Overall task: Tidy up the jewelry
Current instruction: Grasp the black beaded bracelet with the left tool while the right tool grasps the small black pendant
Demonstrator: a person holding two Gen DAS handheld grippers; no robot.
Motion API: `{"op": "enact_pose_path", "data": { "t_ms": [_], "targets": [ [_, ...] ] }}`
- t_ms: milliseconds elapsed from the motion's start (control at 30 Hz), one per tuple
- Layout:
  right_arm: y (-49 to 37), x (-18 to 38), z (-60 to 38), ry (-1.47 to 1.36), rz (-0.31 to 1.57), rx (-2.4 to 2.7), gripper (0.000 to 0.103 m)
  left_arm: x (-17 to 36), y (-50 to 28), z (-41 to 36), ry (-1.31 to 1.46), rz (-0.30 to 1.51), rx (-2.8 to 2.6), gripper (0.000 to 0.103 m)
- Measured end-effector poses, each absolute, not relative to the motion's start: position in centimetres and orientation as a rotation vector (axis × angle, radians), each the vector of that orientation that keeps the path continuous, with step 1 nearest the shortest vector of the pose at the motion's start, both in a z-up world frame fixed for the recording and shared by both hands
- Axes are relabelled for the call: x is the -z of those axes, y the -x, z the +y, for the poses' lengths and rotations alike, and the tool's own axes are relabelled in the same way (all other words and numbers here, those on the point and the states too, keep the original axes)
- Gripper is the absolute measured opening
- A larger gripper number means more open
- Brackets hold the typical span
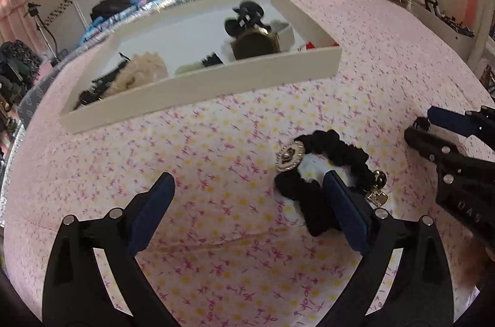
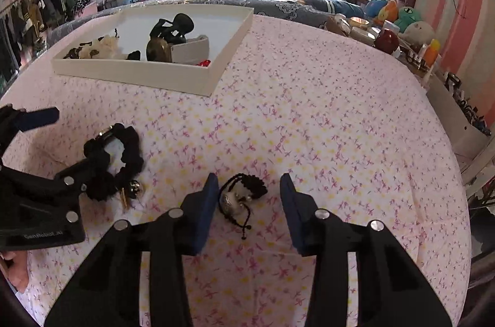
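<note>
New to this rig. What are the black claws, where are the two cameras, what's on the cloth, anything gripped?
No robot here: a person holds a two-finger gripper in each hand, with a fisheye camera on each looking along its fingers.

The left wrist view shows the left gripper open wide, one finger over a black scrunchie with a gold medallion.

The right wrist view shows the right gripper open, its fingers either side of a small black cord bracelet, one pad close to it, not clamped.

Both pieces lie on the floral cloth. Behind them sits a white tray of hair accessories. Nothing is held.
</note>
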State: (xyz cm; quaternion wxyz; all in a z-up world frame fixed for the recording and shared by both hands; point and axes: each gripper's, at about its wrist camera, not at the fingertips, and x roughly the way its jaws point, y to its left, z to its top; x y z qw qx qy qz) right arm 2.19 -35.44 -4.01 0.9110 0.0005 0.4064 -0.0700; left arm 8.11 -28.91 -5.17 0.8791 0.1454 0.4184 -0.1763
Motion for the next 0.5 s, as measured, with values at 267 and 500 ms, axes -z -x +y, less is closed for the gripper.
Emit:
{"op": "enact_pose_path", "data": {
  "t_ms": [267,500],
  "targets": [
    [-2.2,4.1,-35.9,-0.021,0.843,0.147,0.046,5.6,-8.8,-28.9,-0.253,0.921,0.41,0.095],
    [-2.1,4.1,-35.6,-0.009,0.837,0.123,0.028,5.3,-6.1,-29.4,-0.299,0.847,0.5,0.052]
  ]
}}
